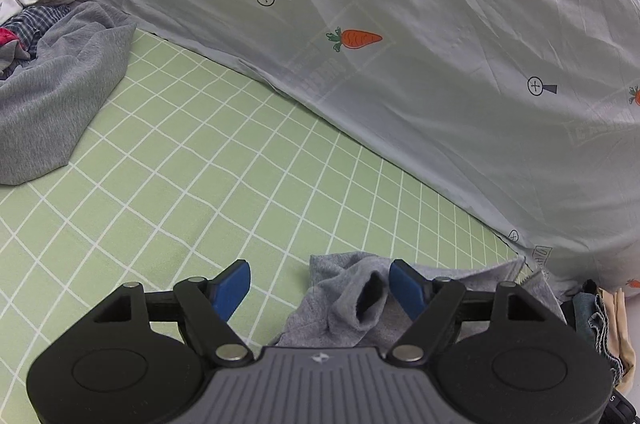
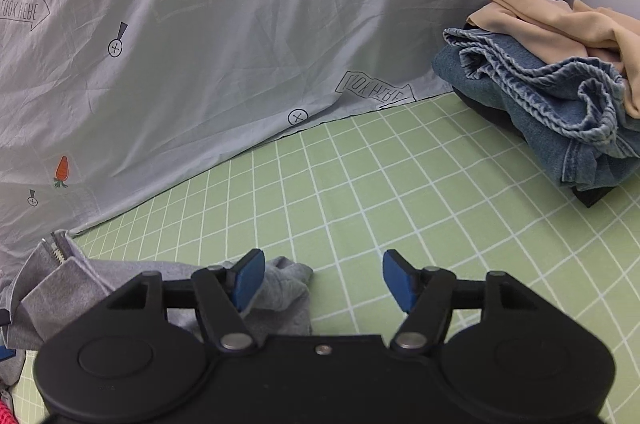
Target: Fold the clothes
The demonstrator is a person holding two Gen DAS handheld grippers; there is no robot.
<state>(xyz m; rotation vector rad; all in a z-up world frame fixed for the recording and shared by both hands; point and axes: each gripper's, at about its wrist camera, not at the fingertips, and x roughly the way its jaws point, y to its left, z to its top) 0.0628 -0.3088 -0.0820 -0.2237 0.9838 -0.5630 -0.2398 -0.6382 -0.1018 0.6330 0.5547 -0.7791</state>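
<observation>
A grey zip garment [image 1: 344,304] lies crumpled on the green checked sheet [image 1: 208,159], its sleeve cuff just inside my left gripper's right finger. My left gripper [image 1: 320,288] is open above it, holding nothing. In the right wrist view the same grey garment [image 2: 280,288] lies at lower left, with its zipper near the left edge. My right gripper [image 2: 323,282] is open and empty, its left finger over the grey cloth and its right finger over bare sheet [image 2: 400,191].
A pale blue carrot-print sheet [image 1: 400,23] hangs as a backdrop behind the bed. An unfolded pile of grey, plaid and white clothes [image 1: 48,71] sits at far left. Folded jeans [image 2: 560,111] with a beige garment [image 2: 560,23] on top sit at right.
</observation>
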